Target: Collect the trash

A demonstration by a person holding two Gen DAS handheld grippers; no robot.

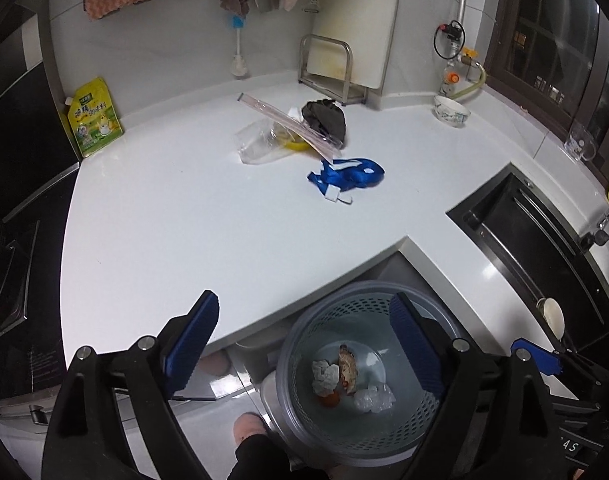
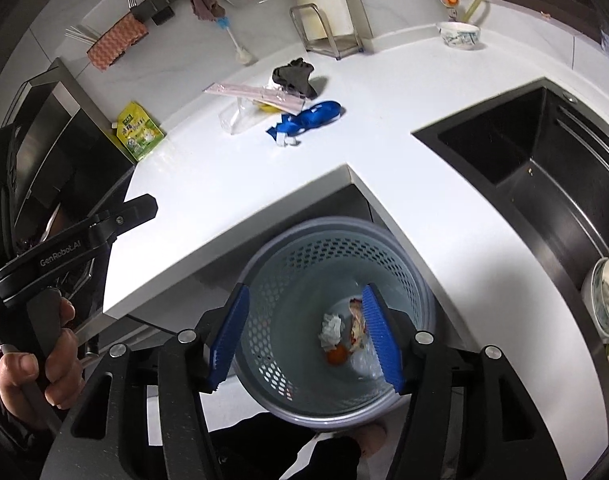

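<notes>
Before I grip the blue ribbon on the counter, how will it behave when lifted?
The blue ribbon lies in loose folds, so it is probably floppy and will dangle. It looks thin and light. The small white pieces at its end may swing or snag the clear plastic bag nearby.

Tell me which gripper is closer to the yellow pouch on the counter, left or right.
Left, probably. The left gripper hangs open over the counter's near edge, on the side where the yellow pouch stands. The right gripper hangs open over the trash basket, further from it.

Pouch point(image 1: 94, 118) lettering too small to read; right finger point(image 2: 380, 334) hides wrapper point(image 2: 356, 326) partly
</notes>
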